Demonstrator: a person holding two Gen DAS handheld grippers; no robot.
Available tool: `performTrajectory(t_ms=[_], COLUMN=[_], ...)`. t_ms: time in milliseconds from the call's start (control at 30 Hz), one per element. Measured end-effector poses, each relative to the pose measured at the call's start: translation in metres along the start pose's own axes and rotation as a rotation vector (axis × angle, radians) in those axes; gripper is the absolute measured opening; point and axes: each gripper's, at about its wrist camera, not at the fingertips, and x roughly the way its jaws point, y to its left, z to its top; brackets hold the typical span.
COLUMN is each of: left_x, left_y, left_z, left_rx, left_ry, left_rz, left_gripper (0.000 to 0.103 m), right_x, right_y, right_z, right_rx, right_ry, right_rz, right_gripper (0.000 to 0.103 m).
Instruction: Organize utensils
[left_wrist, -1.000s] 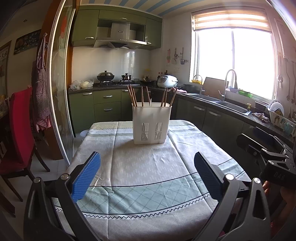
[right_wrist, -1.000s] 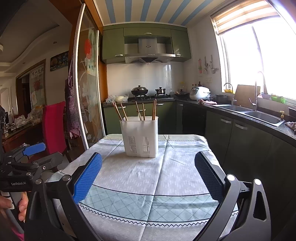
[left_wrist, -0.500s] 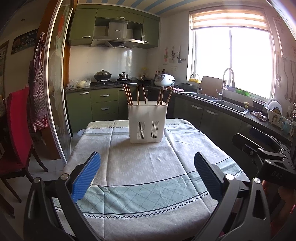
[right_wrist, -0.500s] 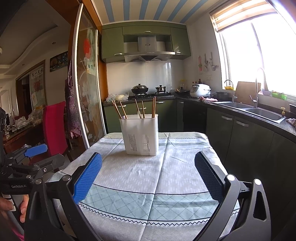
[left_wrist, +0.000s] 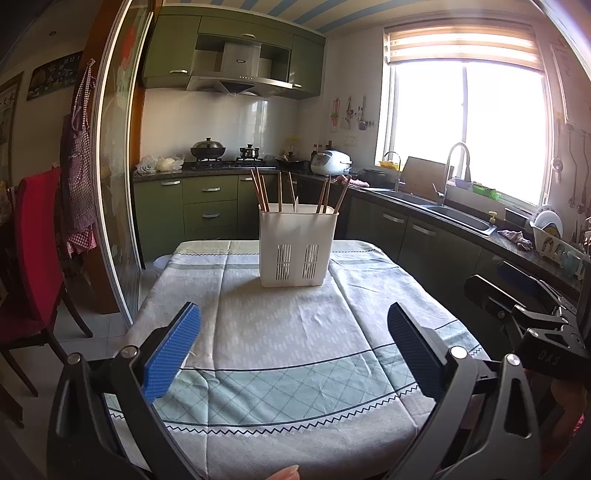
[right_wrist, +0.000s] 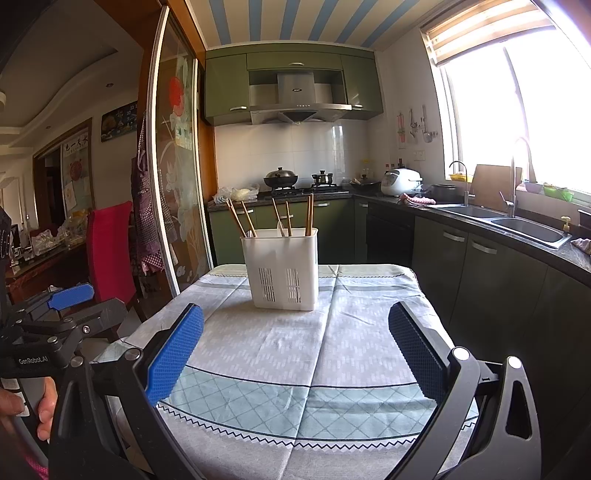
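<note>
The white utensil holder (left_wrist: 297, 248) stands upright on the cloth-covered worktop (left_wrist: 280, 332), chopsticks (left_wrist: 260, 192) inside; left hand-held gripper (left_wrist: 293, 345) and right hand-held gripper (right_wrist: 295, 349) are both spread wide, empty; only the left view shows the dish rack (left_wrist: 552, 240); only the right view shows a hand (right_wrist: 22, 406) on the left handle.
</note>
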Motion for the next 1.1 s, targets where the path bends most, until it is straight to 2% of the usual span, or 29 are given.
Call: performTrajectory(t_ms=[667,1100], left_x=[0.0009,0.0038], left_y=[-0.0022,-0.0009], left_z=[-0.0005,-0.0005], left_rx=[-0.001,-0.013], left_ry=[0.005,0.024], left_rz=[0.04,0.038], left_gripper=[0.096,0.096], right_x=[0.001,0.0036], right_y=[0.0016,0.0008], right_z=[-0.0021,-0.0045], right_rx=[-0.004,-0.007], right_ry=[0.007,0.009], right_rz=[0.002,0.005], right_gripper=[0.098,0.098])
